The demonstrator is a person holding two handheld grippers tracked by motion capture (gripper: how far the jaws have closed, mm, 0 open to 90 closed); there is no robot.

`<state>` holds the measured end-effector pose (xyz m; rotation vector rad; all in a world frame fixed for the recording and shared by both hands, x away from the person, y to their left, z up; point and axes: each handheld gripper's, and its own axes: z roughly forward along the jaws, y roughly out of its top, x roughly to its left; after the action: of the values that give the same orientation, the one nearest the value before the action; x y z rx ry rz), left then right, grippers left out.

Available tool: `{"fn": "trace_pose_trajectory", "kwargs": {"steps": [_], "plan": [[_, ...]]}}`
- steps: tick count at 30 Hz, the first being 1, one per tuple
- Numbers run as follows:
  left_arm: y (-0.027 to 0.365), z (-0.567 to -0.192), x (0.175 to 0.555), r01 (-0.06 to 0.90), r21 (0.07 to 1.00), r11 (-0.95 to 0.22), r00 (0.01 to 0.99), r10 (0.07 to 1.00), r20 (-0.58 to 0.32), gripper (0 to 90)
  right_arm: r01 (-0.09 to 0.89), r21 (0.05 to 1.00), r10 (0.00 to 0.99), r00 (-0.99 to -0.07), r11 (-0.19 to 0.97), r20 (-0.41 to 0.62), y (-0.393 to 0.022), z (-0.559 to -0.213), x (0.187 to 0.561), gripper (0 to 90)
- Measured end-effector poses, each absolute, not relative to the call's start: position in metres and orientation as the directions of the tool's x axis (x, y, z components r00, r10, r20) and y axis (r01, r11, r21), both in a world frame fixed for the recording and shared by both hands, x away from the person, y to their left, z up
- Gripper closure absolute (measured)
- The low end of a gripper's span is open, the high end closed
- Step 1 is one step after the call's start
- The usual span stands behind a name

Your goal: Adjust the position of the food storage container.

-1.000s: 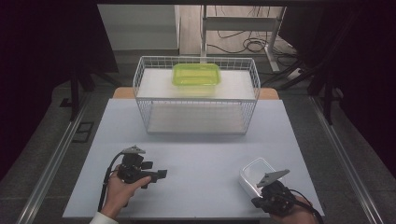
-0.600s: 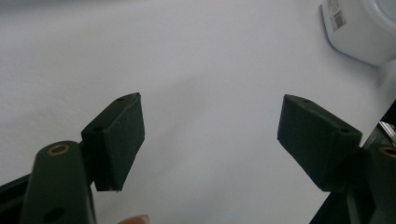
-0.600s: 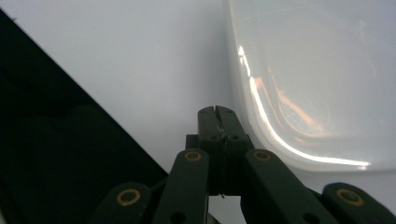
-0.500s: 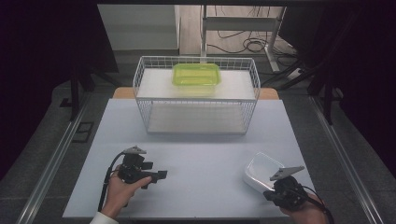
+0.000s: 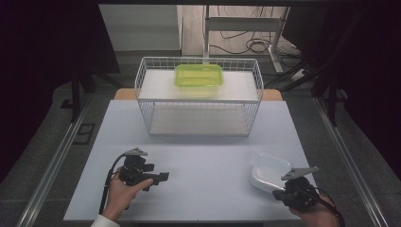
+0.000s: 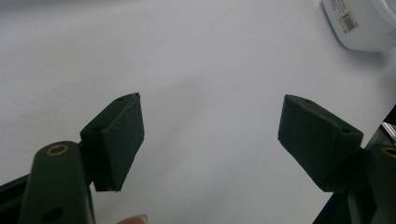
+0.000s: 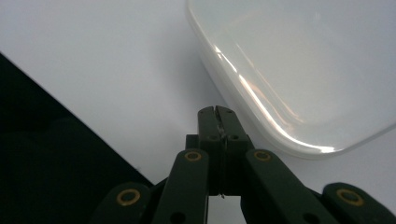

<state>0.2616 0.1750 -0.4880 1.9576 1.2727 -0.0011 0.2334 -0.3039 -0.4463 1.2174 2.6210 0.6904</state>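
From the high view, the left gripper (image 5: pixel 142 171) lay low over the near left part of the pale counter (image 5: pixel 208 156), held in a hand, its jaws spread apart with nothing between them. The right gripper (image 5: pixel 289 188) sat at the near right corner, just beside the white container (image 5: pixel 268 170), which rested on the counter's near right side. Farther back stood a white wire basket (image 5: pixel 198 101) holding a green lidded box (image 5: pixel 198 79).

In the left gripper view, the two black jaws stood wide apart over bare counter, and the white container (image 6: pixel 362 23) lay well beyond them at the upper right, a barcode label on its side.

In the right gripper view, the jaws were pressed fully together, gripping nothing, their tips just beside the rounded rim of the white container (image 7: pixel 299 74), with the counter's edge running dark at the left. Whether the tips touched the rim could not be told.
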Motion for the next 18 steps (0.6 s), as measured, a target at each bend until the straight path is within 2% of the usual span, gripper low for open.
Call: {"fn": "trace_pose_trajectory", "kwargs": {"steps": [4,8,18], "plan": [[0.175,-0.488,0.262,0.774,0.605,-0.189,0.497,0.773,-0.395,22.0,0.667,0.519,0.769,-0.638,0.535,0.027,-0.31,-0.432,0.235,89.1],[0.175,-0.488,0.262,0.774,0.604,-0.19,0.497,0.772,-0.395,22.0,0.693,0.54,0.821,-0.57,0.478,0.005,-0.327,-0.423,0.243,89.1],[0.178,-0.489,0.263,0.777,0.603,-0.184,0.492,0.774,-0.398,22.0,0.776,0.51,0.915,-0.399,0.372,-0.061,-0.356,-0.423,0.28,89.1]]}}
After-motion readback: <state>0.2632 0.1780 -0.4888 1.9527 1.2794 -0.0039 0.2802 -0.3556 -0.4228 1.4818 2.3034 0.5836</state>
